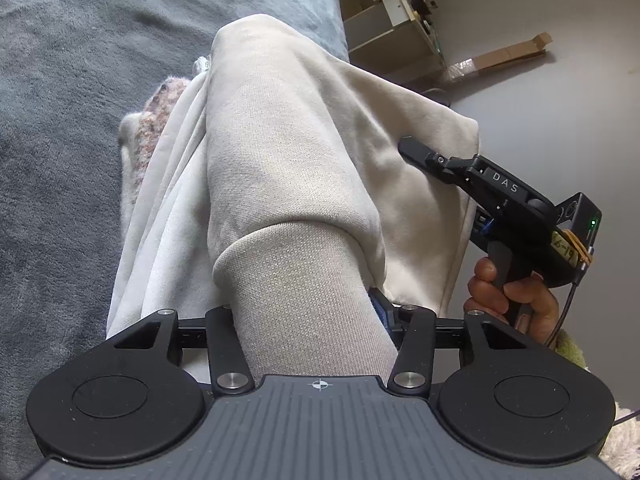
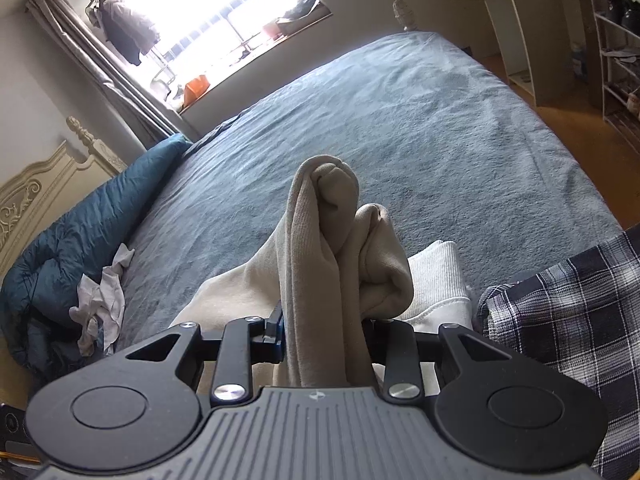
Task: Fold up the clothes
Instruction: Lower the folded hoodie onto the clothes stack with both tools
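The soft, limp cream knit sweatshirt (image 1: 288, 152) sags over the grey-blue fleece bed (image 1: 72, 80); left tool (image 1: 308, 312) and right tool (image 2: 324, 332) each clamp bunched ribbed fabric, the firmest hold.

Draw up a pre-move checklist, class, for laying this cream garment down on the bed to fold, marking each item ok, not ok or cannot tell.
1. Left gripper closed on the cream garment: ok, the ribbed cuff fills its jaws.
2. Right gripper closed on it too: ok, bunched fabric between its jaws.
3. Garment spread flat: not ok, it is creased and bunched.
4. Open room on the blue blanket: ok.
5. Plaid cloth clear of the garment: cannot tell.
6. Pink knit item partly under the garment: not ok.
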The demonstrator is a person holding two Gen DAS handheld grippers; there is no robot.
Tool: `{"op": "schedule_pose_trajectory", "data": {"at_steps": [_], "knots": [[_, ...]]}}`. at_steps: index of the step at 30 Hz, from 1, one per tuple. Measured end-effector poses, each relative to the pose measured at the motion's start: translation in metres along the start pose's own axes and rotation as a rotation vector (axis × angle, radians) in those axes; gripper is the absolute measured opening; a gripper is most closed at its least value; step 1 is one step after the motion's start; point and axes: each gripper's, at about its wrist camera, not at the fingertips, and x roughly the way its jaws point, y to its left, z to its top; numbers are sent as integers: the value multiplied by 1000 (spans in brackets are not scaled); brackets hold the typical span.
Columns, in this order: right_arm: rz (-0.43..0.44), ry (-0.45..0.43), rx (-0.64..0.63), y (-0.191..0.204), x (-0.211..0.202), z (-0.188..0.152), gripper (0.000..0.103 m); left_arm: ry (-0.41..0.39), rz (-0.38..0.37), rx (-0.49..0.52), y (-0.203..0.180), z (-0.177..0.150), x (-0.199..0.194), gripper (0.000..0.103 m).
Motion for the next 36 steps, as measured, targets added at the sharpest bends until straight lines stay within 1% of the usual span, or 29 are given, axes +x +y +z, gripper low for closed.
{"op": "schedule_pose_trajectory", "data": {"at_steps": [4,6,10,12,14,16,17,21,25,29,32,34,36], "knots": [[21,20,8,-7,4,5,34,-4,-3,13,-3,-3,5,49],[29,30,17,-11,7,5,34,-5,-5,0,-1,-4,6,50],[30,45,61,-26,14,-6,35,-14,15,-13,4,-10,12,54],[25,46,80,-34,17,-10,40,-22,34,-19,4,-15,12,59],[6,46,85,-37,17,-13,51,-37,51,-28,3,-18,9,64],[-21,45,73,-36,16,-12,55,-49,66,-36,0,-19,5,65],[-32,44,71,-35,15,-11,60,-55,76,-40,-1,-19,2,66],[-64,37,61,-35,8,-9,64,-77,98,-62,-4,-21,-11,68],[-118,7,35,-35,-11,-7,68,-103,108,-76,-7,-23,-31,70],[-175,-59,39,-39,-50,-10,69,-123,138,-56,-14,-28,-55,70],[-158,-68,79,-43,-85,-19,69,-131,160,-26,-18,-32,-71,70],[-112,-37,98,-43,-104,-30,69,-132,168,-11,-20,-34,-76,70],[-56,34,123,-42,-113,-45,69,-124,176,-2,-20,-35,-76,70]]}}
